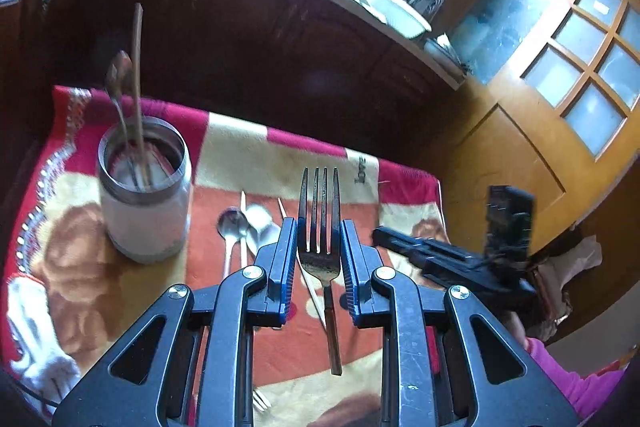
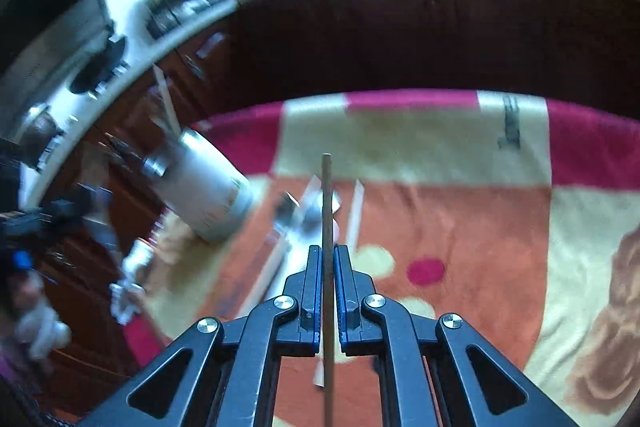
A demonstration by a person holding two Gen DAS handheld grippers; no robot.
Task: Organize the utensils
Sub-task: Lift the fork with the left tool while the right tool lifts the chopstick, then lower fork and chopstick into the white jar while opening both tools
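In the left wrist view my left gripper (image 1: 319, 227) is shut on a steel fork (image 1: 320, 215), tines pointing away, held above the patterned cloth (image 1: 236, 155). A white utensil jar (image 1: 145, 187) with a steel rim stands on the cloth to the left, holding a spoon and a chopstick. Two spoons (image 1: 244, 227) and pale chopsticks lie on the cloth just left of the fork. In the right wrist view my right gripper (image 2: 328, 251) is shut on a thin brown chopstick (image 2: 327, 211) that points forward. The jar (image 2: 204, 187) and spoons (image 2: 304, 215) show blurred to its left.
The right gripper (image 1: 452, 259) shows at the cloth's right edge in the left wrist view. A dark wooden counter front (image 1: 260, 39) stands behind the cloth, with a sink and a bowl (image 1: 400, 11) on top. A wooden door (image 1: 560, 87) is at the right. A white rag (image 1: 36, 339) lies at the cloth's left.
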